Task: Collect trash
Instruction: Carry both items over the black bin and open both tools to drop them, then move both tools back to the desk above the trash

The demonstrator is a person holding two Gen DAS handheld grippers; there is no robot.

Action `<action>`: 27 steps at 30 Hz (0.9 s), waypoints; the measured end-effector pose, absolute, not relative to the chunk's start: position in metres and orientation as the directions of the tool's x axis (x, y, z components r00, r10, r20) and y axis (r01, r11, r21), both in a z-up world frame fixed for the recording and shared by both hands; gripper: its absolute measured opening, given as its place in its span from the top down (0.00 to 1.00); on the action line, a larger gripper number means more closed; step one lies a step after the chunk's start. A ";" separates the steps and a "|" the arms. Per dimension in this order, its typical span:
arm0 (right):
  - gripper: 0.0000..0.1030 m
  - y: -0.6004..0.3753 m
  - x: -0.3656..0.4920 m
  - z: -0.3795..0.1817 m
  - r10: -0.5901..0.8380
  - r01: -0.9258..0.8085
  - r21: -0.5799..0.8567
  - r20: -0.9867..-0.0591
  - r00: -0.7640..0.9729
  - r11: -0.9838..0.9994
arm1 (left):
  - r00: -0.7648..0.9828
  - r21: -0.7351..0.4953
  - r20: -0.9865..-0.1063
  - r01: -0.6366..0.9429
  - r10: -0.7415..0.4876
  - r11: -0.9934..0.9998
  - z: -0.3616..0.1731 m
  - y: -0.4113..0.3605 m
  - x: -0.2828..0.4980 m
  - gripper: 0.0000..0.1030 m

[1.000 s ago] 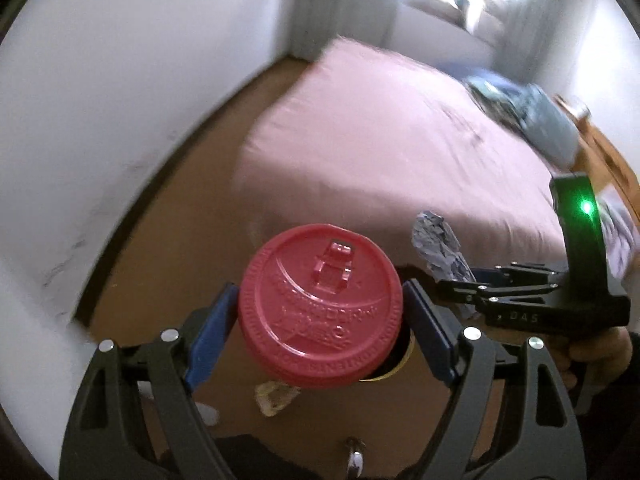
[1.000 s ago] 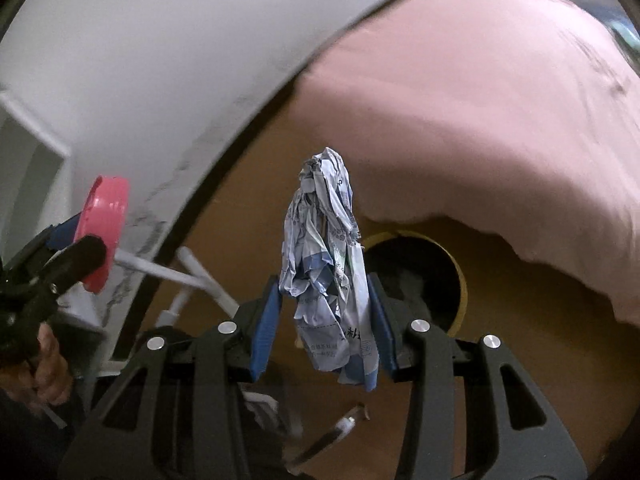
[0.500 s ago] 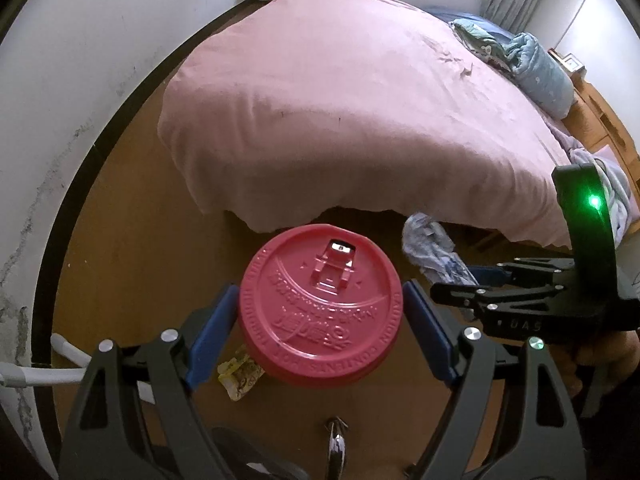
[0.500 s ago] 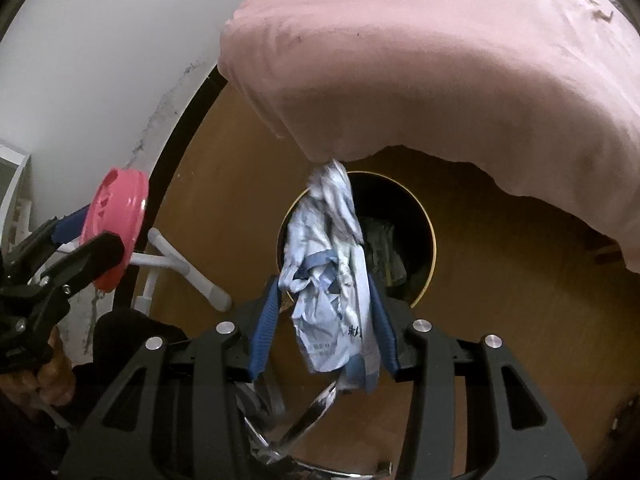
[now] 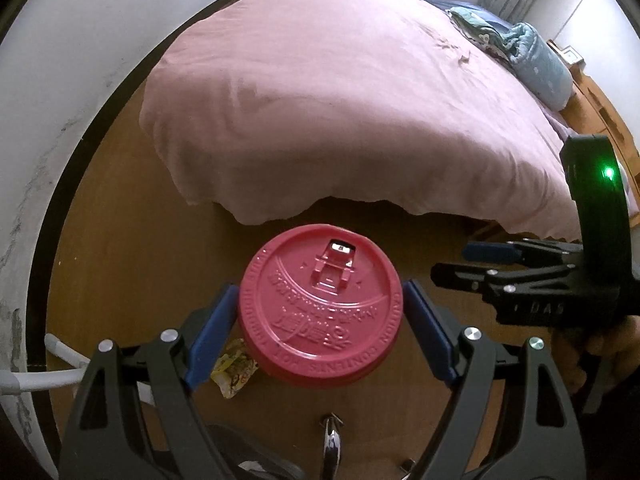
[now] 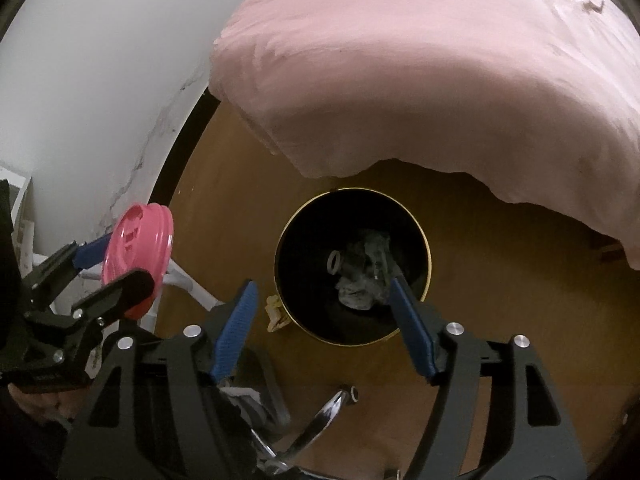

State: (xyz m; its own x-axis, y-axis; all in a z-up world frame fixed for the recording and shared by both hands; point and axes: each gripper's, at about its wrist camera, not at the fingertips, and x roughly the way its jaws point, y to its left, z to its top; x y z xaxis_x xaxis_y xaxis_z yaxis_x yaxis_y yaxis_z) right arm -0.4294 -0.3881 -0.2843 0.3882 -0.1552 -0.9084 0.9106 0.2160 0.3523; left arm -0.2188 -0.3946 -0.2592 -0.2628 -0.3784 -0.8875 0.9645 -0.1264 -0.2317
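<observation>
Crumpled paper trash (image 6: pixel 362 280) lies in the black bin (image 6: pixel 416 224) beneath the spread, empty right gripper (image 6: pixel 320 320), while the left gripper (image 5: pixel 320 316) clamps a pink cup lid (image 5: pixel 320 304), seemingly next for disposal.

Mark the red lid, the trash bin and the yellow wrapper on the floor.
red lid (image 5: pixel 320 308): left wrist view, centre of its embossed top.
trash bin (image 6: pixel 425 240): right wrist view, gold rim on the right side.
yellow wrapper (image 5: pixel 234 374): left wrist view, middle of the crumpled piece.

Right claw (image 6: pixel 320 316) opened; crumpled paper (image 6: pixel 362 280) dropped into bin (image 6: pixel 424 240)
</observation>
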 end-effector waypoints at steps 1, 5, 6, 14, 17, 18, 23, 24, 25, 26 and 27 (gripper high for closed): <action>0.35 -0.390 -0.432 -0.284 -0.159 0.913 0.351 -0.909 0.386 0.210 | -0.267 -0.235 -0.887 0.963 -0.376 -0.130 -0.260 -0.396 -0.221 0.22; 0.35 -0.390 -0.446 -0.278 -0.179 0.921 0.348 -0.909 0.377 0.175 | -0.285 -0.236 -0.885 0.956 -0.369 -0.174 -0.260 -0.401 -0.234 0.21; 0.35 -0.389 -0.450 -0.275 -0.188 0.925 0.343 -0.909 0.371 0.165 | -0.288 -0.234 -0.885 0.954 -0.366 -0.186 -0.259 -0.403 -0.239 0.21; 0.31 -0.383 -0.469 -0.251 -0.248 0.937 0.326 -0.904 0.348 0.123 | -0.299 -0.232 -0.874 0.949 -0.382 -0.212 -0.243 -0.405 -0.254 0.07; 0.30 -0.379 -0.467 -0.242 -0.259 0.938 0.321 -0.902 0.345 0.131 | -0.305 -0.241 -0.868 0.949 -0.391 -0.205 -0.236 -0.400 -0.252 0.07; 0.30 -0.376 -0.466 -0.238 -0.264 0.938 0.320 -0.900 0.346 0.137 | -0.303 -0.240 -0.866 0.950 -0.398 -0.200 -0.232 -0.397 -0.250 0.07; 0.27 -0.366 -0.445 -0.214 -0.294 0.933 0.301 -0.890 0.349 0.196 | -0.275 -0.211 -0.847 0.960 -0.455 -0.186 -0.197 -0.370 -0.225 0.07; 0.27 -0.363 -0.437 -0.207 -0.299 0.929 0.303 -0.885 0.358 0.213 | -0.259 -0.194 -0.838 0.964 -0.479 -0.182 -0.185 -0.359 -0.216 0.07; 0.27 -0.361 -0.427 -0.201 -0.302 0.922 0.309 -0.879 0.370 0.231 | -0.244 -0.178 -0.830 0.968 -0.501 -0.175 -0.175 -0.350 -0.207 0.07; 0.27 -0.359 -0.417 -0.194 -0.304 0.916 0.315 -0.872 0.383 0.249 | -0.220 -0.159 -0.822 0.974 -0.526 -0.160 -0.162 -0.338 -0.197 0.07; 0.27 -0.355 -0.403 -0.184 -0.307 0.904 0.322 -0.862 0.402 0.280 | -0.190 -0.139 -0.814 0.981 -0.549 -0.133 -0.148 -0.325 -0.184 0.07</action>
